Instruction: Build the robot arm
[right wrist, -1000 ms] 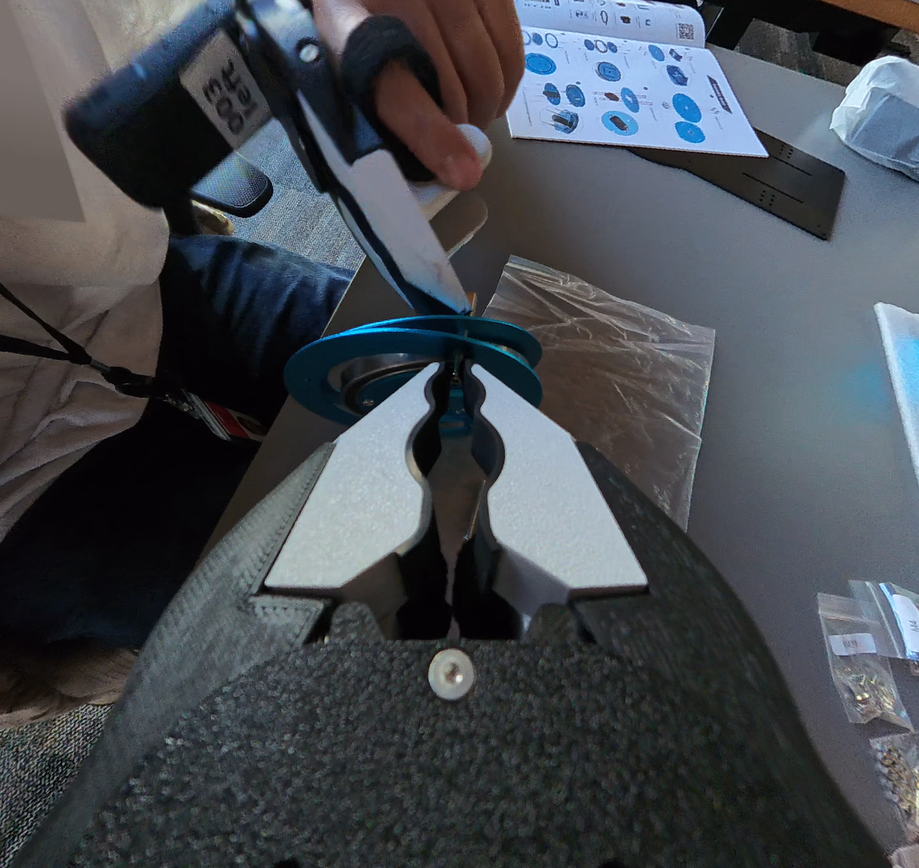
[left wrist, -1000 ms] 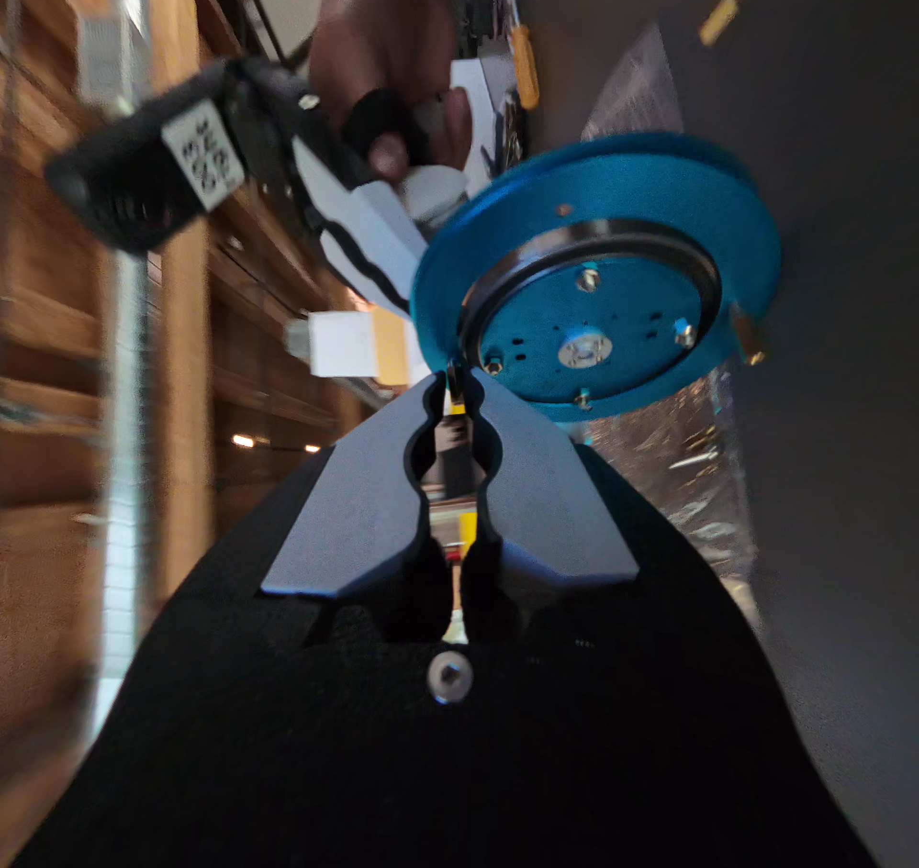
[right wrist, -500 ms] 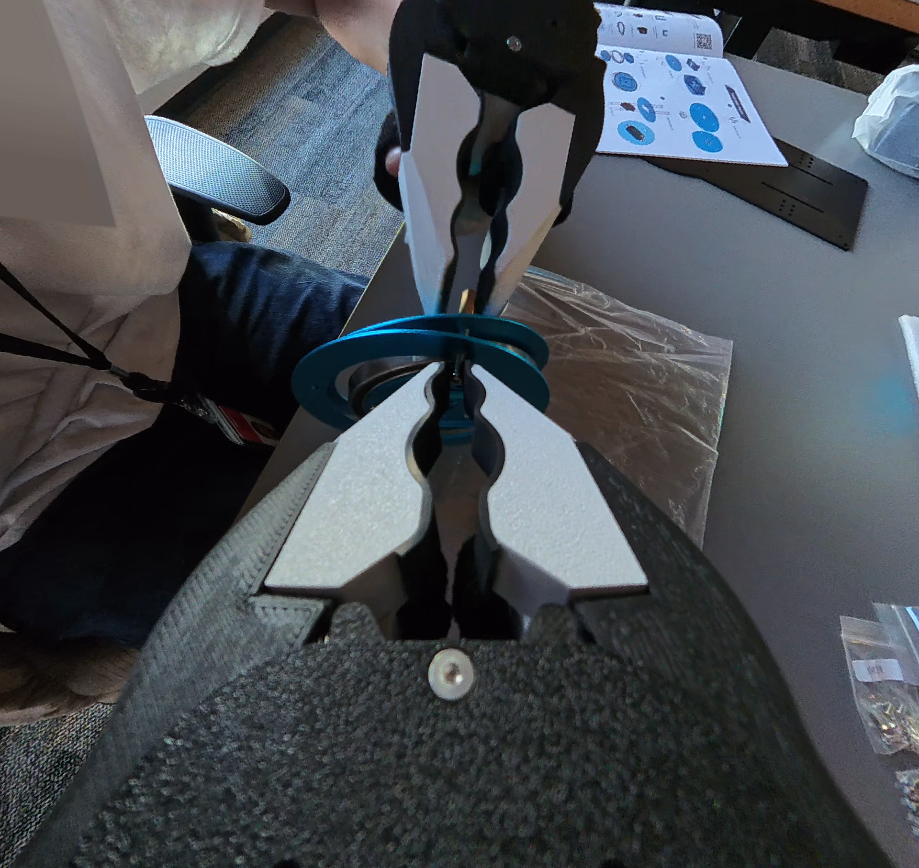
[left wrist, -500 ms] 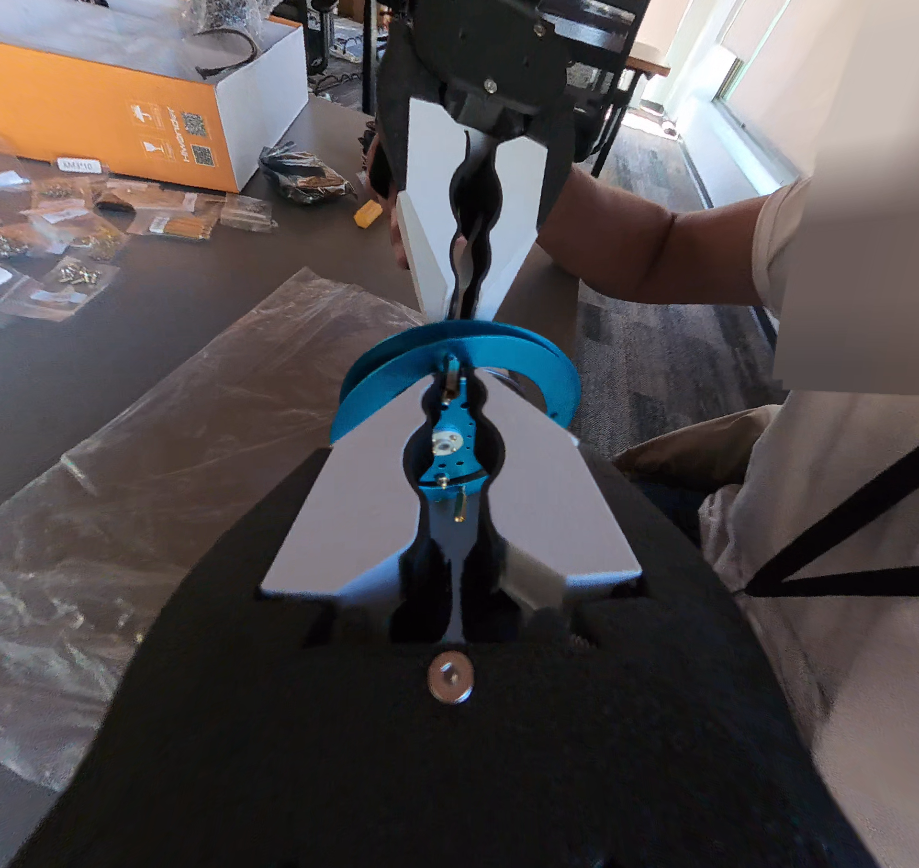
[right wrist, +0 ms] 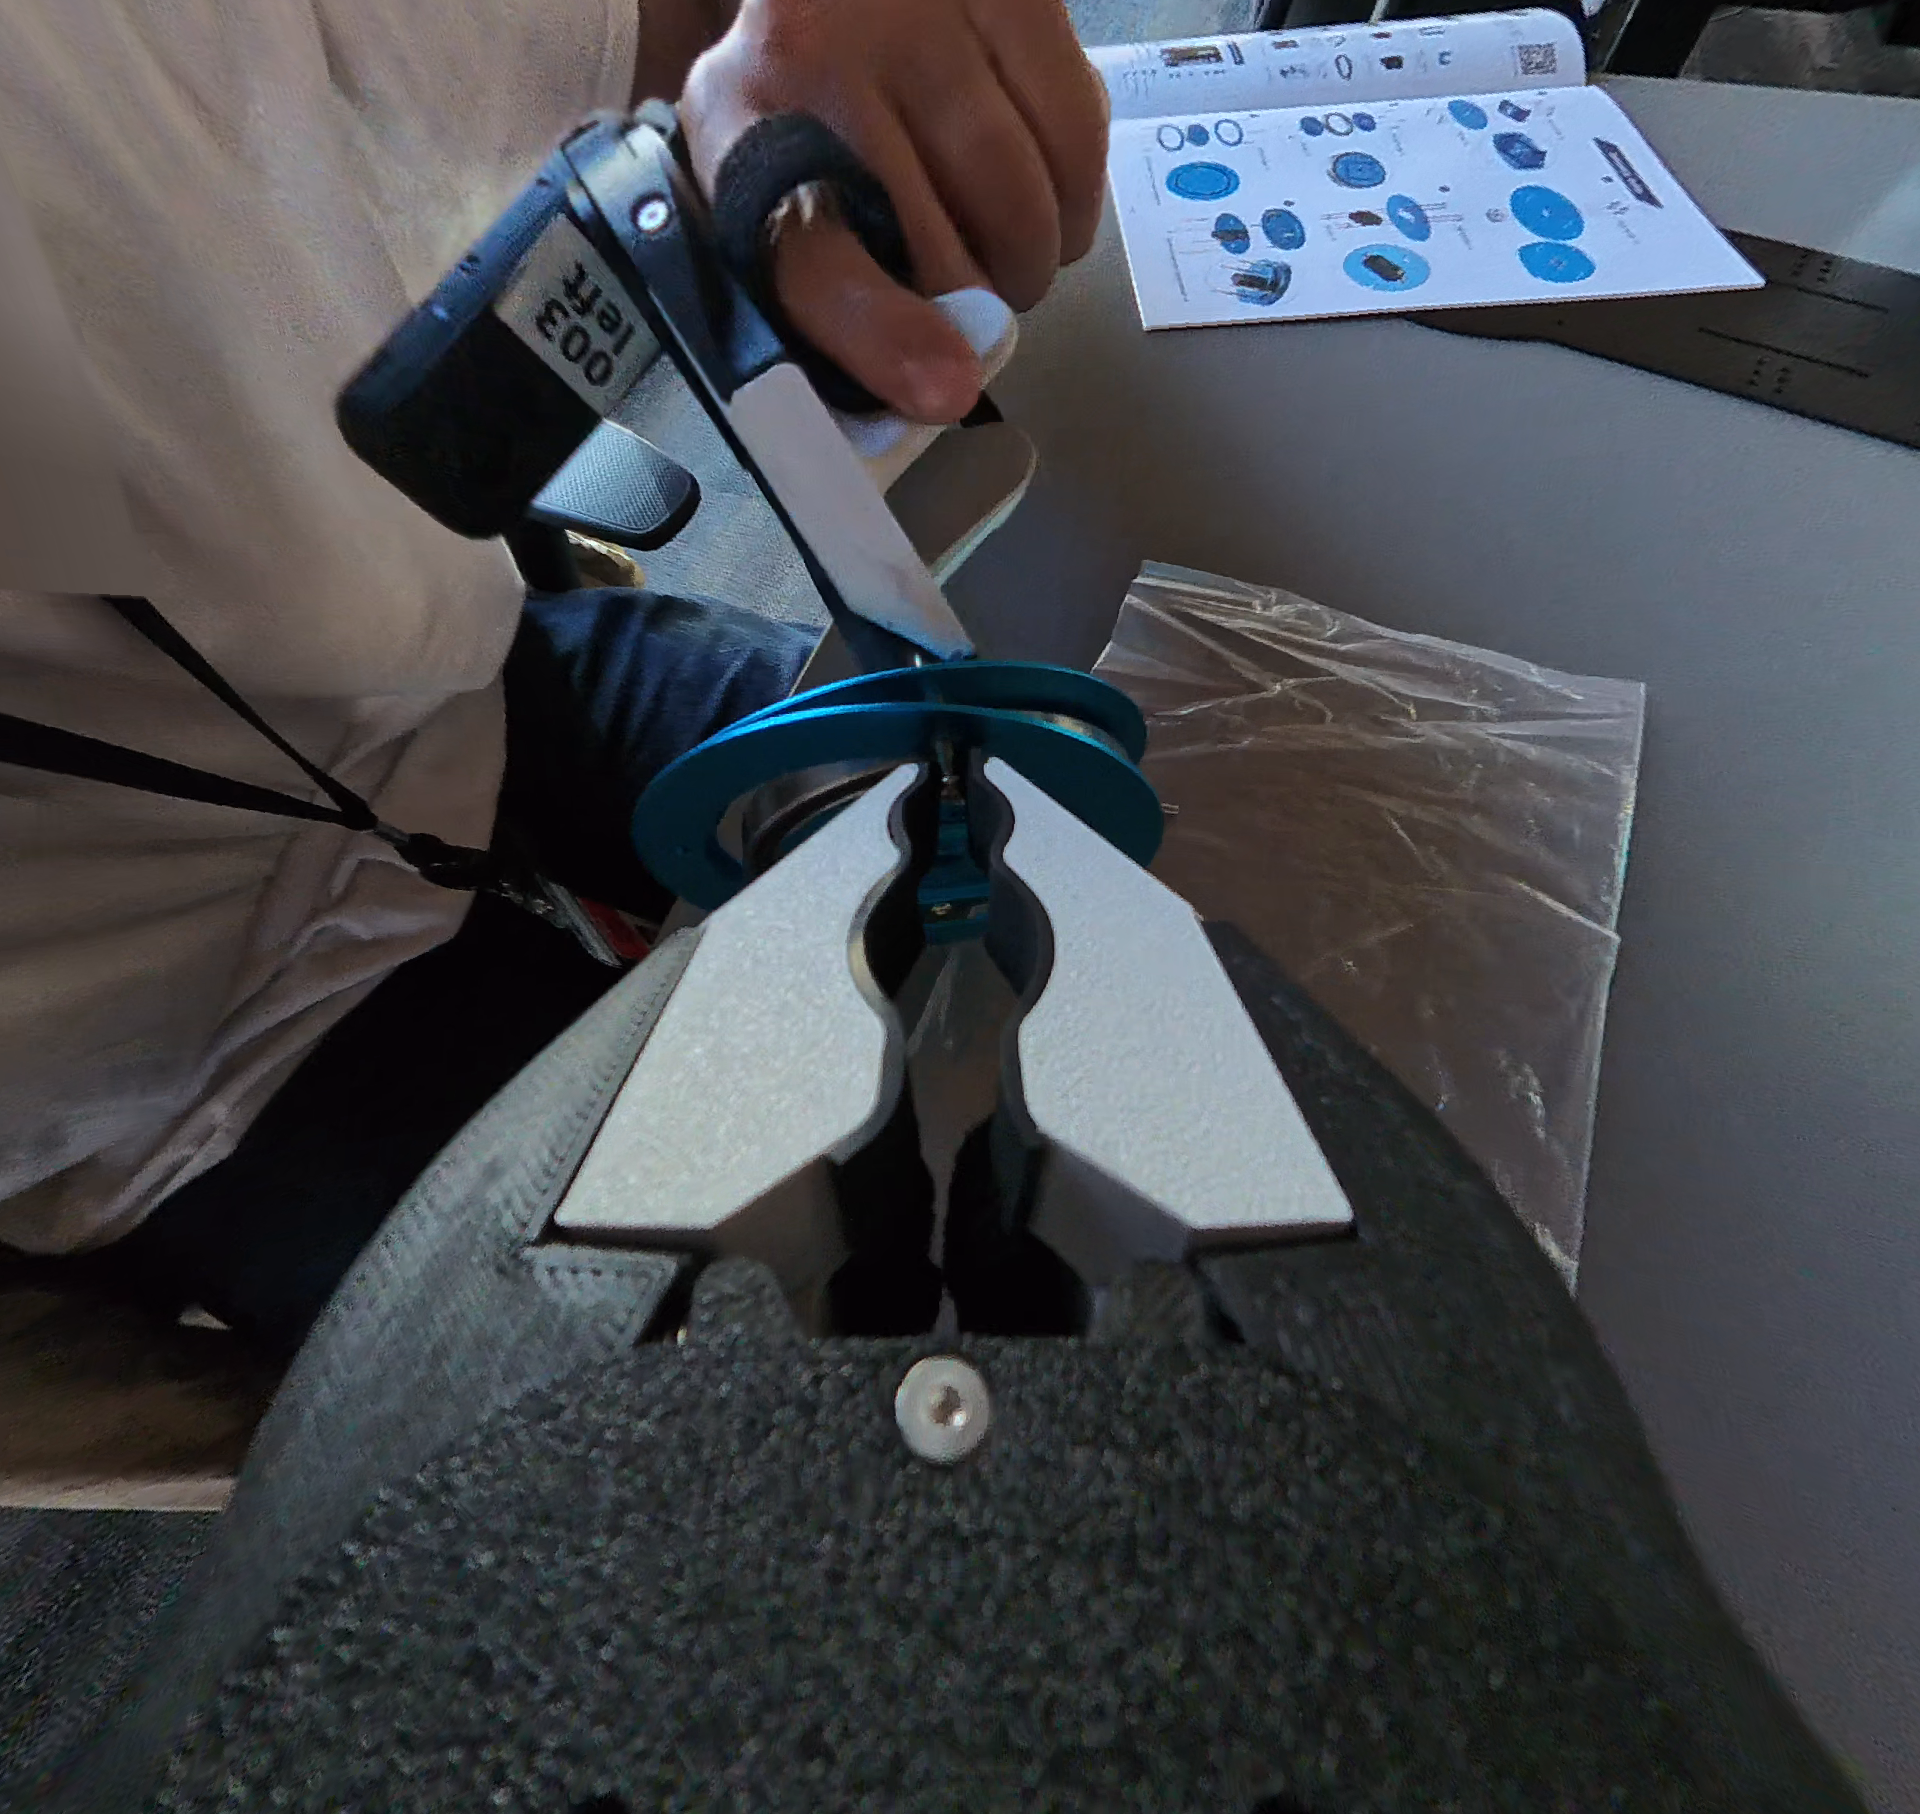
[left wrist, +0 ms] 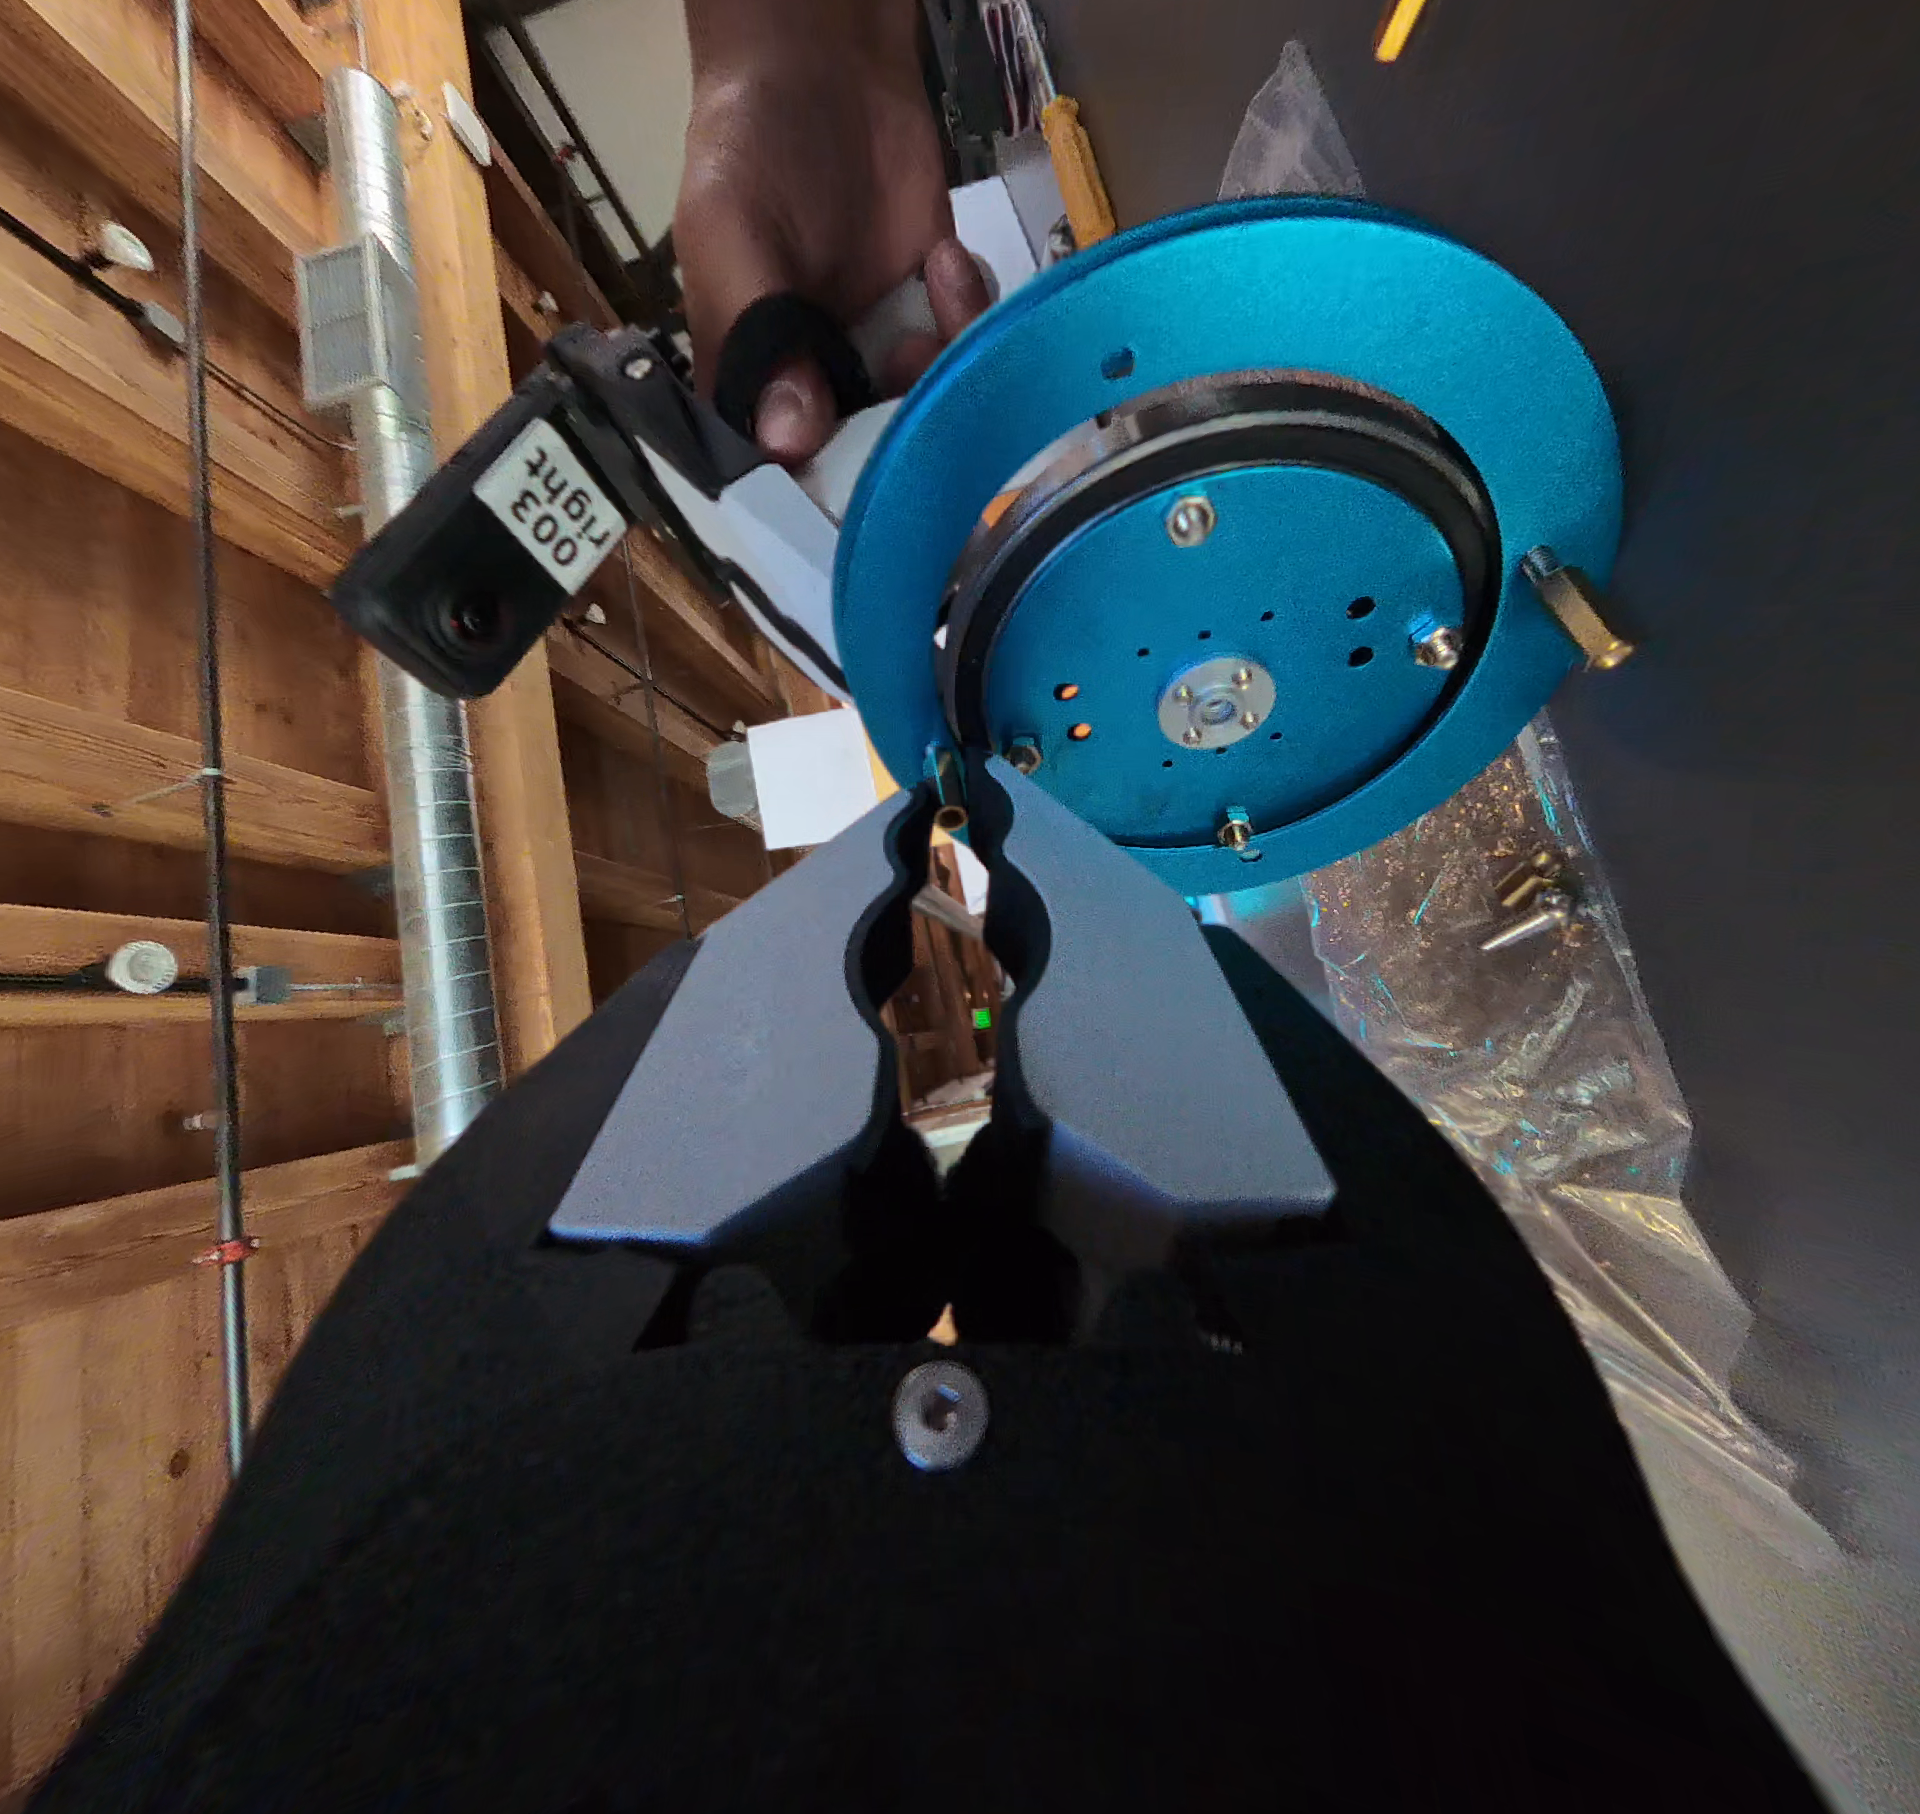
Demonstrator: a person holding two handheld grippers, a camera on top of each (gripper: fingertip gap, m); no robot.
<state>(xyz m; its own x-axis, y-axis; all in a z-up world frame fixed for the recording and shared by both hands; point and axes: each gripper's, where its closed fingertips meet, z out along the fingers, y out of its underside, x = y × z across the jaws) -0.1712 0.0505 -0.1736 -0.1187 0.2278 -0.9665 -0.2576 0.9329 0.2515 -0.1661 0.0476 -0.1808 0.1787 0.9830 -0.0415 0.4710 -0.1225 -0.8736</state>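
A blue metal disc assembly [left wrist: 1299, 330], made of stacked discs with a black ring, screws and brass standoffs [left wrist: 1579, 616], is held in the air between both grippers. My left gripper [left wrist: 961, 777] is shut on a brass standoff at the disc's rim. The left wrist view is rolled sideways. The right gripper's fingers [left wrist: 769, 538] reach behind the disc, tips hidden. In the right wrist view my right gripper [right wrist: 951, 772] is shut on the near edge of the blue disc assembly [right wrist: 707, 819]. The left gripper [right wrist: 935, 642] touches its far edge from above, side-on.
A grey table [right wrist: 1351, 476] holds a clear plastic bag [right wrist: 1382, 808] just beyond the disc, an open instruction booklet [right wrist: 1403, 175] and a black plate [right wrist: 1818, 330] at the back. A person in a white shirt [right wrist: 260, 414] sits at the left. Loose screws lie on the bag [left wrist: 1527, 907]. The tips of both grippers are at nearly the same place.
Half a second ago the left gripper faced the right one head-on and level. It has rolled back onto its side, as one second ago. Both grippers stay shut on the disc.
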